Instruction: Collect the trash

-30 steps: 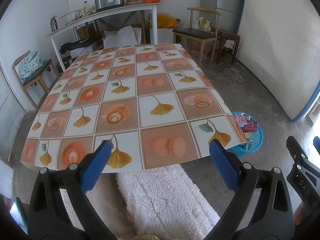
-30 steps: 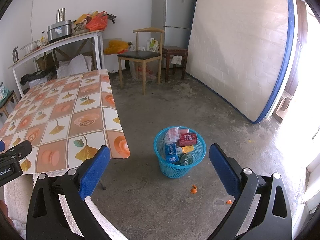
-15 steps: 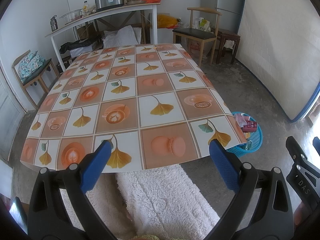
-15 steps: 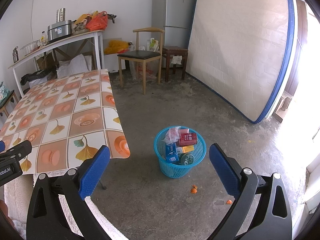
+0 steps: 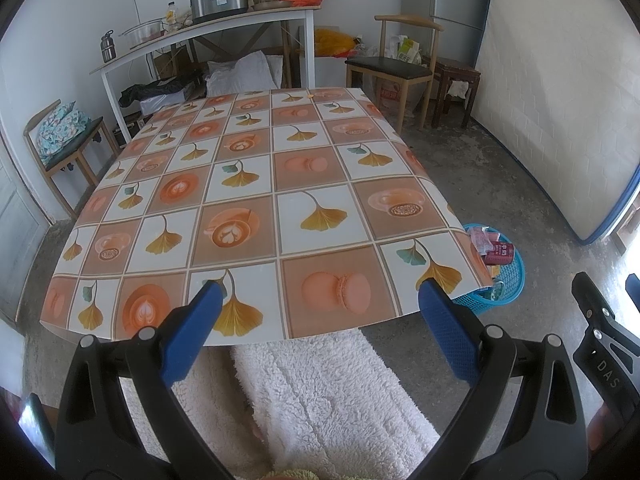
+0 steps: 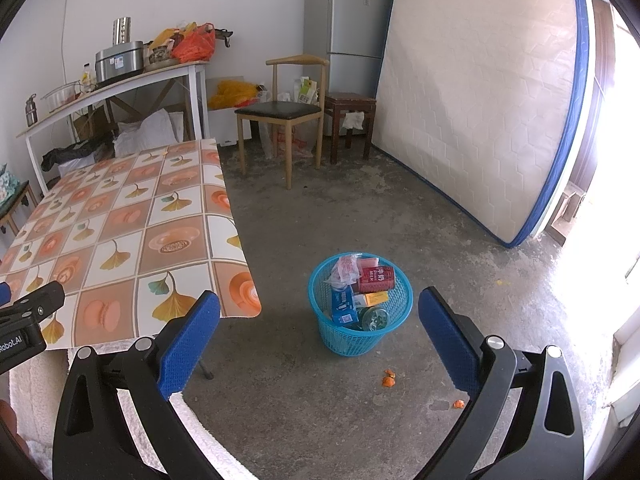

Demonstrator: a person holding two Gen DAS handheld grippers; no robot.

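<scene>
Both tongs are open wide and hold nothing. The right blue-padded gripper (image 6: 319, 334) hangs over the grey floor. The round blue plastic basket (image 6: 360, 334) sits just past it, near the table's right corner. It already holds a red can, blue packs and a wrapper. Small orange peel bits (image 6: 388, 379) lie on the floor, near the basket and a bit right. The right gripper is closer to them. The left blue-padded gripper (image 5: 319, 330) faces the flat checked tablecloth table (image 5: 256, 184). I think the peel comes next.
</scene>
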